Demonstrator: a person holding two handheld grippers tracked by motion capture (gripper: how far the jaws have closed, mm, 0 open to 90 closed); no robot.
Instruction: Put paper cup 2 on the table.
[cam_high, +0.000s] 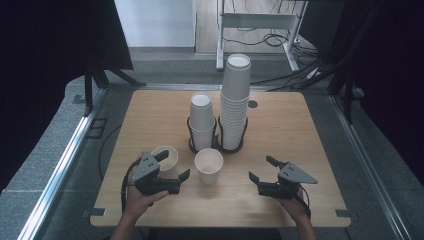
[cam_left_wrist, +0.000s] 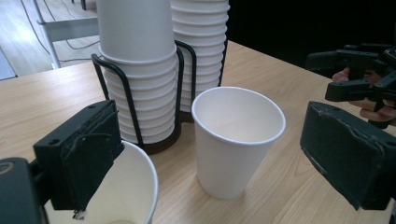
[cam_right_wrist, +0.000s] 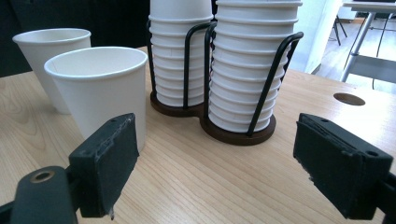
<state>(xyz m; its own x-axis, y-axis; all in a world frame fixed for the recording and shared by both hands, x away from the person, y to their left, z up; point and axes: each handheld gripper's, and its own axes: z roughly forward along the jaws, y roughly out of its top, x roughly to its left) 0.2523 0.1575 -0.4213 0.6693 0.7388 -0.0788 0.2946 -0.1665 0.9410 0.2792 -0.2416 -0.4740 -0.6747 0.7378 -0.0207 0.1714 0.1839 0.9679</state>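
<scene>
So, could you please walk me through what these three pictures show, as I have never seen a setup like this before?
Gladly. There is no robot here: a person sits at a wooden table and holds a hand-held tool with two black jaws in each hand. The high view looks down from above; the left gripper is at the left, the right gripper at the right. The other two pictures come from small cameras riding on those tools, looking out between their own jaws. On the table stand two black wire holders, one with a short cup stack and one with a tall cup stack. In front stand two loose paper cups: the middle cup and the left cup, which sits right by the left gripper's jaw. Both grippers are open and hold nothing.
</scene>
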